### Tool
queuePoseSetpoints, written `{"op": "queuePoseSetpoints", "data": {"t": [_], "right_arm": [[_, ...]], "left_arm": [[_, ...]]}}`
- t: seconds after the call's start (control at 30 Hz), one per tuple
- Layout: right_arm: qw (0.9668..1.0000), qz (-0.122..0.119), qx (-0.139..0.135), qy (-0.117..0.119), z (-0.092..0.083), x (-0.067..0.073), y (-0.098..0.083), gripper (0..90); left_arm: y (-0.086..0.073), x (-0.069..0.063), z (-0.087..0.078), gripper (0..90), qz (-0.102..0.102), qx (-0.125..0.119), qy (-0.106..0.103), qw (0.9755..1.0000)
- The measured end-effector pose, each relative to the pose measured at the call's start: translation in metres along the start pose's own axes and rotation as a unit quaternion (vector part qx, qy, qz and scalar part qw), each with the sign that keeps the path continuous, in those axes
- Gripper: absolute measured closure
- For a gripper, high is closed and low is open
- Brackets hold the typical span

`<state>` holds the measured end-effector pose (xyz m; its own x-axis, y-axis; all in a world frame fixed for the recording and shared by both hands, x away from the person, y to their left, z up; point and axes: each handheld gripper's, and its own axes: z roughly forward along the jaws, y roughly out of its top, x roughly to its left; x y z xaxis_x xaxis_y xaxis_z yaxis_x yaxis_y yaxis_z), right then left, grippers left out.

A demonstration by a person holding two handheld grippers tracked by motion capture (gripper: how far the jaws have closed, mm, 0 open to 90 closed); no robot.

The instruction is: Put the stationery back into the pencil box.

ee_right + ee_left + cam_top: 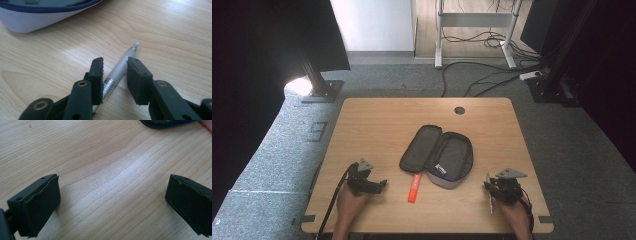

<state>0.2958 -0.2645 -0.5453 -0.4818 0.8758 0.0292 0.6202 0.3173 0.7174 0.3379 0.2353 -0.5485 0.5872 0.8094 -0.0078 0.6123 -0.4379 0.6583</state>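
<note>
A light wooden table (377, 115) at frame centre holds an open pencil case (438, 156), an orange marker (414, 188) and a silver pen (120, 70).

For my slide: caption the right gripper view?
Right gripper straddles a silver pen on the wooden table, jaws not yet gripping.

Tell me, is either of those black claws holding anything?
Left gripper: nothing, jaws wide apart. Right gripper straddles a slim silver pen around its middle; a firm grip cannot be told.

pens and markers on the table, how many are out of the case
2. An orange marker lies in front of the open pencil case, and a silver pen lies between the right gripper jaws near the table's right edge. More may be hidden inside the case.
</note>
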Motion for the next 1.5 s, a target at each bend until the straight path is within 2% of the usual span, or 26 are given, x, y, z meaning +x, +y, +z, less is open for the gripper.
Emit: {"op": "queuePoseSetpoints", "data": {"t": [0.27,0.43,0.63,0.93,1.5], "right_arm": [[1.0,0.008,-0.004,0.001,0.002,-0.01,0.001,74.2],[0.9999,0.016,0.001,0.0,-0.003,-0.01,-0.001,70.8],[0.9999,0.015,0.003,-0.001,-0.005,-0.011,-0.003,77.1],[0.9999,0.016,0.001,0.004,-0.005,-0.012,-0.003,78.4],[0.9992,0.001,-0.025,0.033,-0.014,-0.012,0.027,78.4]], "left_arm": [[0.0,0.0,0.0,0.0,0.0,0.0,-0.001,1.0],[0.0,0.0,0.0,0.0,0.0,0.0,-0.001,1.0],[0.0,0.0,0.0,0.0,0.0,0.0,-0.001,1.0],[0.0,0.0,0.0,0.0,0.0,0.0,-0.001,1.0],[0.0,0.0,0.0,0.0,0.0,0.0,-0.001,1.0]]}}
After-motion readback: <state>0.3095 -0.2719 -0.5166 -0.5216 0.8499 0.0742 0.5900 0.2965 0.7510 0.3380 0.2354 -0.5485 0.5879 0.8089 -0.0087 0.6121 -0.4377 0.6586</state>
